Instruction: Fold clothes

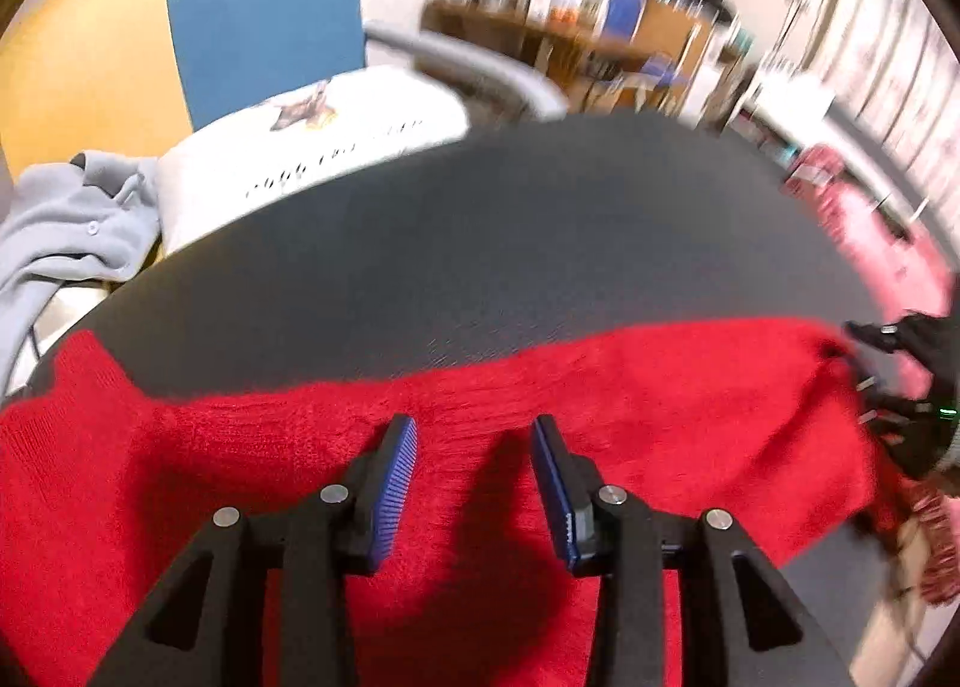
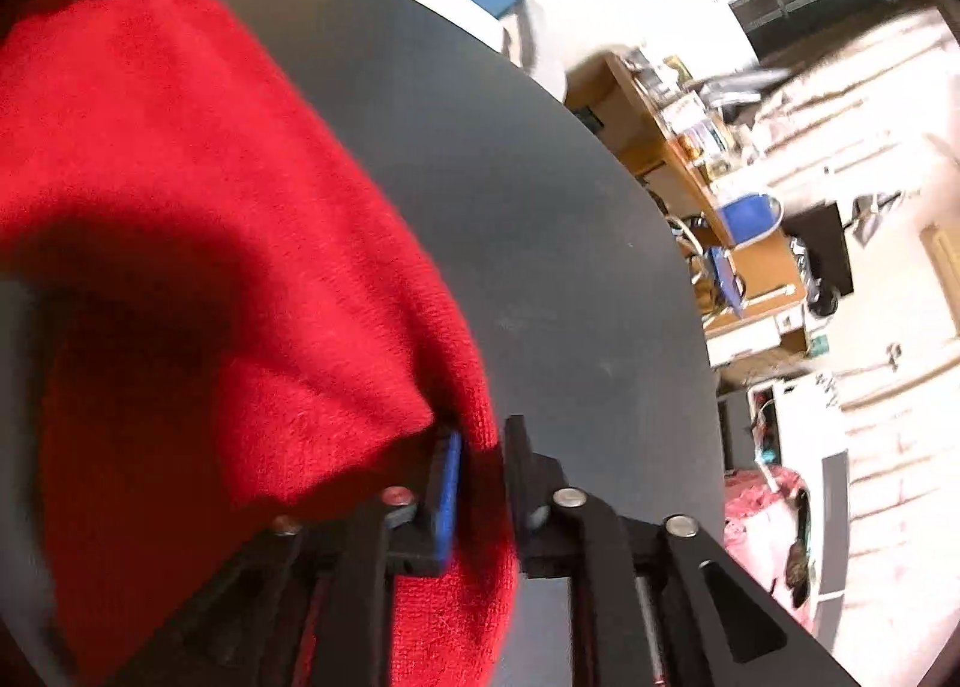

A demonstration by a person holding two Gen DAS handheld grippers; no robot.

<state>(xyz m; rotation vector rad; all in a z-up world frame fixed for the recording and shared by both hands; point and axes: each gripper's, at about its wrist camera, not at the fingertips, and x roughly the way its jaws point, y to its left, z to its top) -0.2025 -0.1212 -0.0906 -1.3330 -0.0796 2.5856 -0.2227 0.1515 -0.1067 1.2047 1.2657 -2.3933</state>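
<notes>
Risk of slippage: right hand-held gripper pinching only the red knitted sweater edge; left hand-held gripper wide, empty above the sweater. Possible bunching on dark round worktop.

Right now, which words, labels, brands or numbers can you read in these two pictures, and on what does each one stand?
None can be read.
White cloth: a dark printed line, too blurred to read.
Shelf items: labels too small and blurred.
Red sweater and dark table: no text visible.
</notes>
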